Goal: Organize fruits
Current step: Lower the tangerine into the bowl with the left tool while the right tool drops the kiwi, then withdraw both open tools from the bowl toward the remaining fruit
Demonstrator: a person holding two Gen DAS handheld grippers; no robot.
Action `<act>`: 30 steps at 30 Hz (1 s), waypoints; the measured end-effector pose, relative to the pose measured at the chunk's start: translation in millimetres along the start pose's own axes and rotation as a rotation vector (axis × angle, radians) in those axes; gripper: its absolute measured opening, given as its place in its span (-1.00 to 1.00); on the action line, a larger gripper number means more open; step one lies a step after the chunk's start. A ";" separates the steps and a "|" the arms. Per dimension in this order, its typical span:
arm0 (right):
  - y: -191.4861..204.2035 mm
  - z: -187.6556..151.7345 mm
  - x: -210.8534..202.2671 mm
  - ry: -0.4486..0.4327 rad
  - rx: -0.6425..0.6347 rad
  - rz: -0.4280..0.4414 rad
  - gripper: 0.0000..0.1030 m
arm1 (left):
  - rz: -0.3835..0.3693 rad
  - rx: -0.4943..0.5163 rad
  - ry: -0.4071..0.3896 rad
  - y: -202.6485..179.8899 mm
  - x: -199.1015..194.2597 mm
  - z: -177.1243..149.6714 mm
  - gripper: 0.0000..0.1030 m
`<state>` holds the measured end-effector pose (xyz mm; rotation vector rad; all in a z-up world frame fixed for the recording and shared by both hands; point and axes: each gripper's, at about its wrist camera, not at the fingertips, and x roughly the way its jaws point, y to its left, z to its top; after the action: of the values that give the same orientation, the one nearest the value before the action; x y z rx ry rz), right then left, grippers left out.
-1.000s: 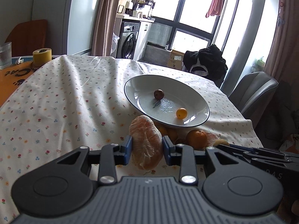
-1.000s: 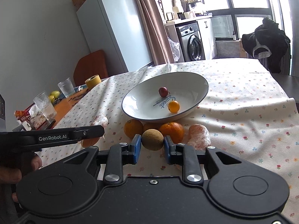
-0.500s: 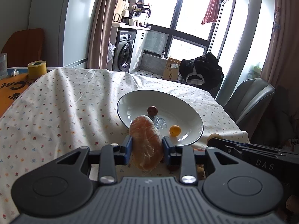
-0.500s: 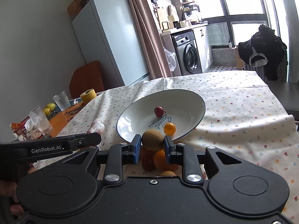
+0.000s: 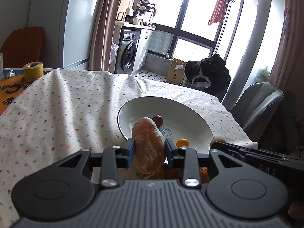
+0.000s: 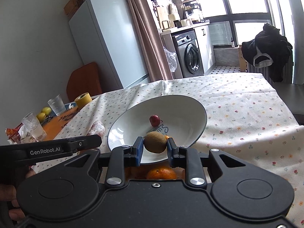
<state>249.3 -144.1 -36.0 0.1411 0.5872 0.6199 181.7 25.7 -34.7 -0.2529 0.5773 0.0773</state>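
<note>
the peeled mandarin (image 5: 148,146) sits clamped between the blue pads of my left gripper (image 5: 149,151), held in the air at the near rim of the white plate (image 5: 190,117). my right gripper (image 6: 154,149) is closed on a brown kiwi (image 6: 154,142), also raised at the plate's near edge. in the plate lie a small dark red fruit (image 6: 154,120) and a tiny orange one (image 5: 182,142).

only the right view shows the unpeeled mandarin (image 6: 161,173) on the flowered tablecloth (image 6: 247,114) below my fingers, plus the drinking glasses (image 6: 56,104) and yellow fruit (image 6: 43,113) by the tape roll (image 6: 83,99). the left view alone shows the grey chair (image 5: 256,102) past the table.

a second ago both fruits hung lower, short of the plate with the row of mandarins clear in front; now both are higher and closer, overlapping the rim.
</note>
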 end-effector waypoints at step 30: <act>-19.1 -3.7 -8.0 -0.013 0.084 -0.049 0.23 | 0.015 0.009 -0.009 3.3 -1.1 2.6 0.66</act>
<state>251.6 -164.5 -40.8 0.2092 0.6029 0.5464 181.7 29.6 -32.7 -0.2395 0.5708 0.0906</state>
